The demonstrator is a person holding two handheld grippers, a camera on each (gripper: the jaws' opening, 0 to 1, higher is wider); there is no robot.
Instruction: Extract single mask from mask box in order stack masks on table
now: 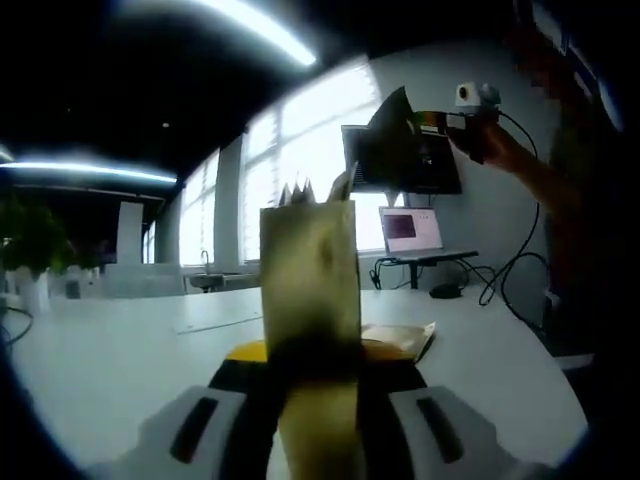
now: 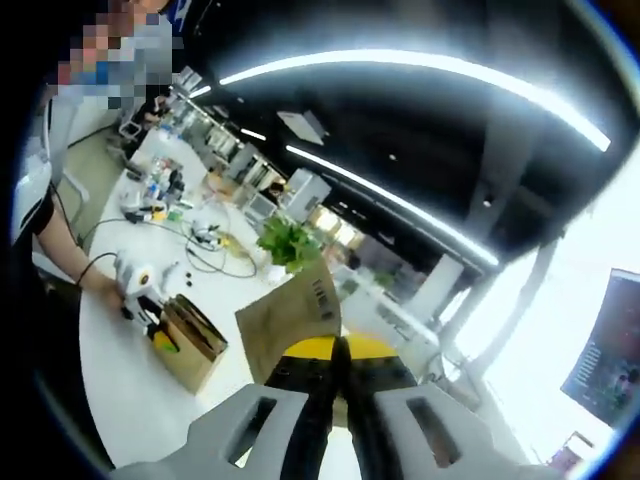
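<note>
My left gripper [image 1: 318,388] is shut on the brown mask box [image 1: 310,285], which stands upright between its jaws with mask edges poking out of its open top. Up and to the right, a hand holds my right gripper [image 1: 452,126], with a flat mask packet [image 1: 388,140] dark against the window. In the right gripper view, my right gripper [image 2: 340,372] is shut on that brown packet [image 2: 292,318], which bears a barcode. Far below it, the left gripper [image 2: 143,297] holds the mask box [image 2: 192,345] over the white table [image 2: 120,390]. Another flat brown packet [image 1: 402,340] lies on the table behind the box.
A laptop [image 1: 410,230] on a stand, a dark monitor [image 1: 435,168], a mouse [image 1: 444,291] and cables sit at the table's far right. A person [image 2: 40,200] stands at the table edge. A potted plant [image 2: 288,243] and cluttered cables [image 2: 205,235] lie further along.
</note>
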